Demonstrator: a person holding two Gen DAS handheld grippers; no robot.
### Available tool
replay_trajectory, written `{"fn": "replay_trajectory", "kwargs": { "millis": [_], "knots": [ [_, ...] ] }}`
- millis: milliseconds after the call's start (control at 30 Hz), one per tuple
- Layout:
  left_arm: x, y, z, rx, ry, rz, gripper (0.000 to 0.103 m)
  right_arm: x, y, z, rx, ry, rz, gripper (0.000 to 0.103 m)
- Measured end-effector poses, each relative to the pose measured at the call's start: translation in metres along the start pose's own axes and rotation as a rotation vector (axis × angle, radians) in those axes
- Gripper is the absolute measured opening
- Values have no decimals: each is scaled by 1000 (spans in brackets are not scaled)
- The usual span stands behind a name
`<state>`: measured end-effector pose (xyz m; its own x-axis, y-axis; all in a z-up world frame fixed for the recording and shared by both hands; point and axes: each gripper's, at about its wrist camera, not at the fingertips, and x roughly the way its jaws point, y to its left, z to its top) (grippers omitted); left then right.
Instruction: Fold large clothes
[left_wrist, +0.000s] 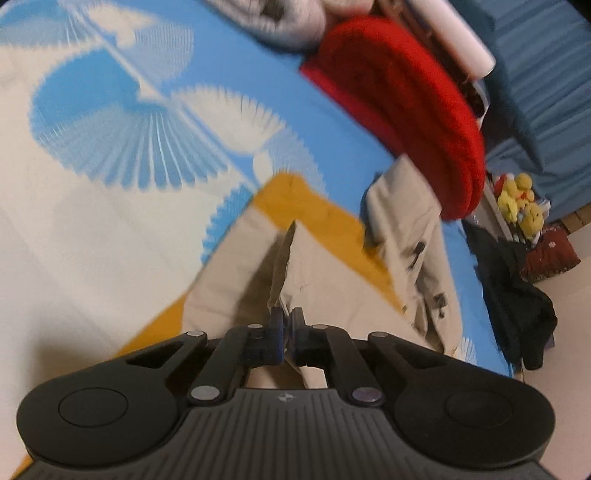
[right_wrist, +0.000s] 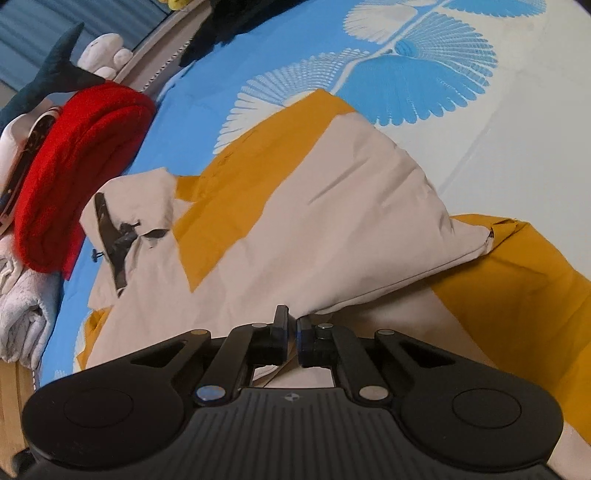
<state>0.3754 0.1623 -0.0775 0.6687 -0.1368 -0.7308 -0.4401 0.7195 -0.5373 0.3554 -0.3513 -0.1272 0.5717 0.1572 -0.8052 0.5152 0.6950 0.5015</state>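
A large beige and mustard-yellow jacket (right_wrist: 314, 206) lies spread on the bed, its collar with dark trim (right_wrist: 114, 236) toward the red blanket. My left gripper (left_wrist: 287, 318) is shut on the jacket (left_wrist: 332, 280), and a thin ridge of beige cloth (left_wrist: 282, 266) rises from between its pads. My right gripper (right_wrist: 291, 320) is shut on a beige edge of the jacket, from which a taut fold (right_wrist: 388, 280) runs up to the right toward a sleeve end (right_wrist: 487, 240). The cloth right under both grippers is hidden by their bodies.
The blue and white patterned sheet (left_wrist: 110, 122) covers the bed. A folded red blanket (right_wrist: 74, 166) and pale folded towels (right_wrist: 22, 314) sit at the bed's edge. Dark clothes (left_wrist: 517, 302) hang off the bed, near yellow plush toys (left_wrist: 517, 203).
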Motion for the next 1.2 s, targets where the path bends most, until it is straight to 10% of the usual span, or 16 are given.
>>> {"fn": "replay_trajectory", "kwargs": {
  "millis": [100,267,500,733,833,967,1100,1200],
  "knots": [
    [-34,-8,-10,52,-84,85,3,-10,6,-7,-28,-6,12,4],
    [-7,3,-21,108,37,223,10,4,-1,-25,-99,65,-145,10],
    [-41,-43,-27,370,-194,193,35,-35,11,-30,-201,-80,-89,15],
    [28,10,-34,115,193,197,33,-8,0,-7,-224,-72,-112,26],
    [24,3,-31,126,170,203,35,17,-20,-1,-158,40,-256,25],
    [10,-22,-28,262,52,196,46,7,-12,3,-183,-16,-208,26],
    [30,6,-30,119,187,237,45,12,-16,10,-166,8,-247,26],
    [19,-7,-25,164,143,245,45,3,-19,14,-122,-5,-252,26]
  ]
}}
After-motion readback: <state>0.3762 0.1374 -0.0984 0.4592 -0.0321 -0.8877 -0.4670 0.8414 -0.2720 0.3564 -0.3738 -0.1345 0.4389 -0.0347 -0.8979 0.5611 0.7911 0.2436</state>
